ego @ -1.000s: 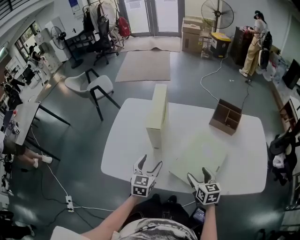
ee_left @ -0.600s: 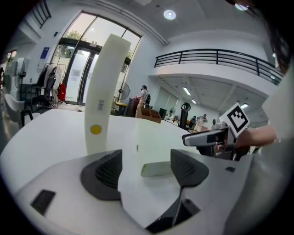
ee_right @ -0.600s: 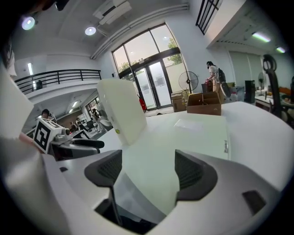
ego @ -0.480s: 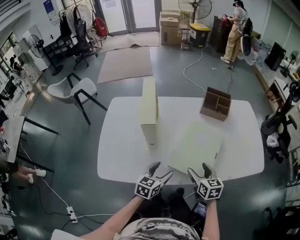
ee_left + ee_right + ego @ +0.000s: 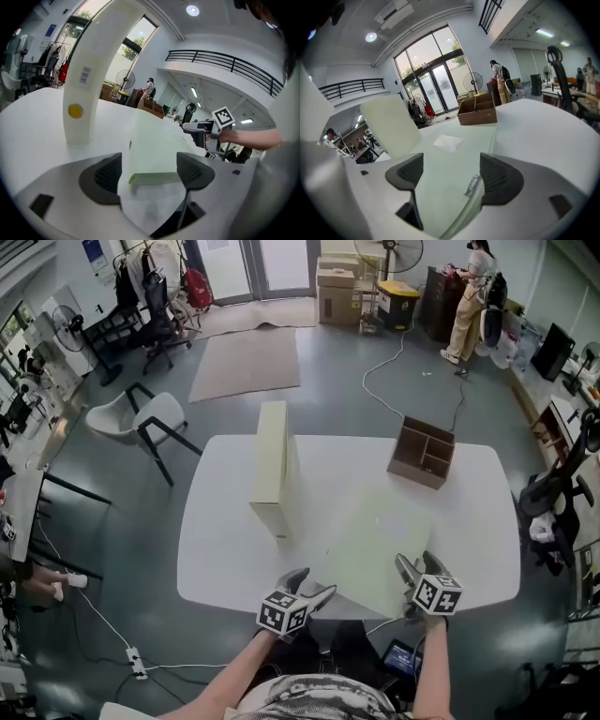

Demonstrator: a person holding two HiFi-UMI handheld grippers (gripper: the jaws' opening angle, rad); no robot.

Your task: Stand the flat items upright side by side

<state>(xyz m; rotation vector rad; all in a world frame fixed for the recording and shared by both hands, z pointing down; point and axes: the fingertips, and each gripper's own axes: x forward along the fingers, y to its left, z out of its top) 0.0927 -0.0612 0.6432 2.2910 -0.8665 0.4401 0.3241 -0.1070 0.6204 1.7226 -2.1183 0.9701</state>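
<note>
While the cream box (image 5: 272,474) stands upright on its narrow edge toward the left of the white worktop (image 5: 220,554), as it did a second ago, my left gripper (image 5: 314,584) has come away from that box's foot. It now sits lower, at the near left corner of the pale green flat box (image 5: 375,540). In the left gripper view its fingers (image 5: 105,176) are spread and have just been opening a little wider. The corner of the flat box lies between them, and the pads are not pressing on it. A round yellow sticker (image 5: 75,110) shows low on the upright box's end.

The flat box lies face down on the worktop, just right of the cream box and apart from it.

My right gripper (image 5: 414,568) has slid right along the flat box's near edge toward its right corner. Its fingers (image 5: 407,172) are released too, set either side of that edge without clamping it.

The brown divided tray (image 5: 422,454) rests at the far right of the worktop, unmoved.
</note>
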